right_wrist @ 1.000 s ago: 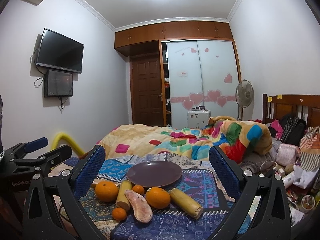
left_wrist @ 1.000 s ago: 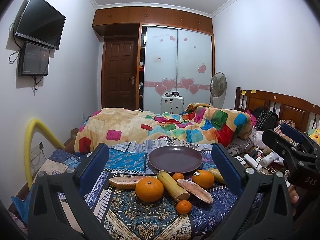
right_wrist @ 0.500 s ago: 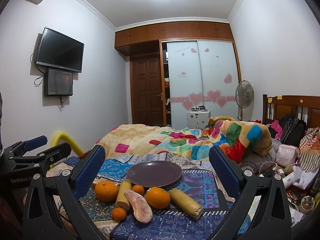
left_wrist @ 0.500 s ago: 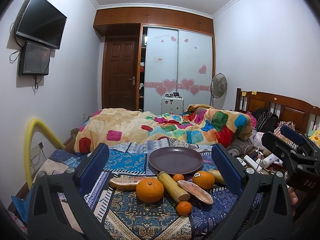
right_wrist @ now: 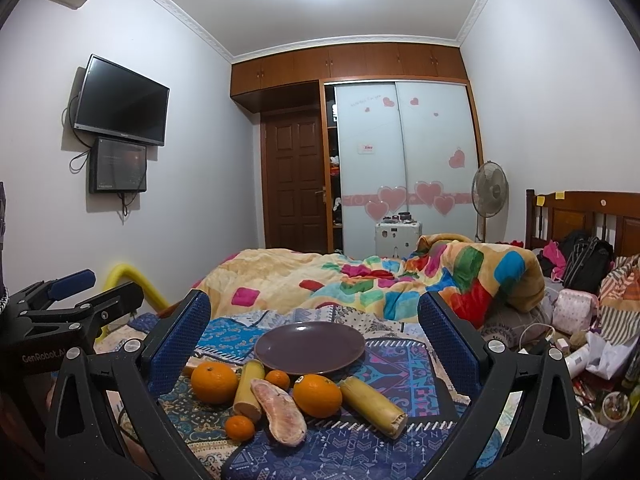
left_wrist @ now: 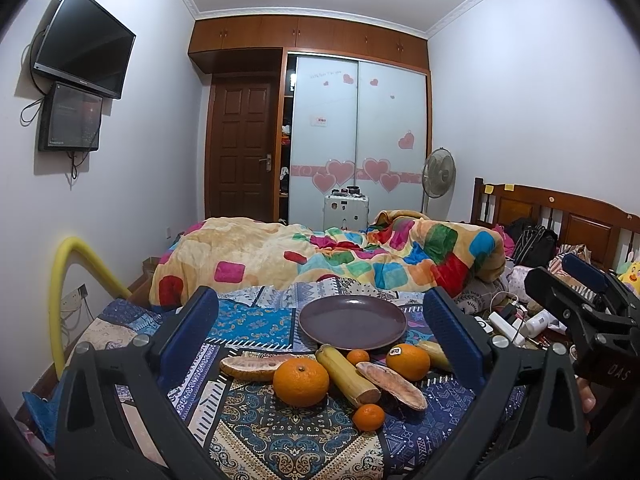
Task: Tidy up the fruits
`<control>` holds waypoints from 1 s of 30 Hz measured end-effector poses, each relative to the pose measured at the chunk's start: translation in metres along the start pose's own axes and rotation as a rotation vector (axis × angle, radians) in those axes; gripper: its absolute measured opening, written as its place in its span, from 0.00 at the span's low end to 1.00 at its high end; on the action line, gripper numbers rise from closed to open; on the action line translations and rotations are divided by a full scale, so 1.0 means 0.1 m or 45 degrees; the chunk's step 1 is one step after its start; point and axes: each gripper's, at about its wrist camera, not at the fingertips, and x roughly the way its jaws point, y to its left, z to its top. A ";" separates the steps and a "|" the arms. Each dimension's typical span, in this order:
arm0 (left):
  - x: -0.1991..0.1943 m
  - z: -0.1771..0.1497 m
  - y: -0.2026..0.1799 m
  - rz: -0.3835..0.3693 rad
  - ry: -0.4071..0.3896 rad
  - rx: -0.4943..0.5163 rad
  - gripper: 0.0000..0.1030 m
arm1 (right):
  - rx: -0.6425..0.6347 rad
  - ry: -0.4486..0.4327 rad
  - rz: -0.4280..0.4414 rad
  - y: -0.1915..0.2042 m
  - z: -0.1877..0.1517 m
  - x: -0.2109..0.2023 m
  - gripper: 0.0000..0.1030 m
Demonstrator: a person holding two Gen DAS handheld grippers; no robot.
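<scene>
Both your grippers hover with jaws wide, holding nothing.
Oranges (left_wrist: 301, 376) and sugarcane (right_wrist: 373, 401) lie just before the plate (left_wrist: 352, 322).

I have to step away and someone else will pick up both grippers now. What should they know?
Left hand-held gripper: open, empty, facing the fruit.
Right hand-held gripper: open, empty, likewise.
Plate: on the patterned bedspread, nothing on it.
In front of it: two big oranges, two small oranges, sugarcane pieces and fruit slices.
Done: nothing yet.
Left: all fruit to sort, presumably onto the plate.
</scene>
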 end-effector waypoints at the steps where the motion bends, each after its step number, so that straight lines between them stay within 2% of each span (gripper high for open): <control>1: 0.00 0.00 0.01 0.002 0.000 -0.003 1.00 | 0.000 0.002 -0.002 0.00 0.00 0.00 1.00; 9: 0.08 -0.04 0.03 -0.016 0.038 -0.008 1.00 | 0.009 0.034 -0.008 -0.03 -0.06 0.04 1.00; 14: 0.17 -0.20 0.03 -0.012 0.083 -0.008 1.00 | -0.013 0.118 -0.045 -0.10 -0.23 0.16 1.00; 24: 0.72 -0.69 0.04 -0.005 0.319 0.000 1.00 | -0.106 0.369 -0.132 -0.33 -0.76 0.49 1.00; 30: 1.13 -0.90 0.17 0.004 0.458 -0.033 0.84 | -0.102 0.480 -0.120 -0.48 -0.92 0.69 1.00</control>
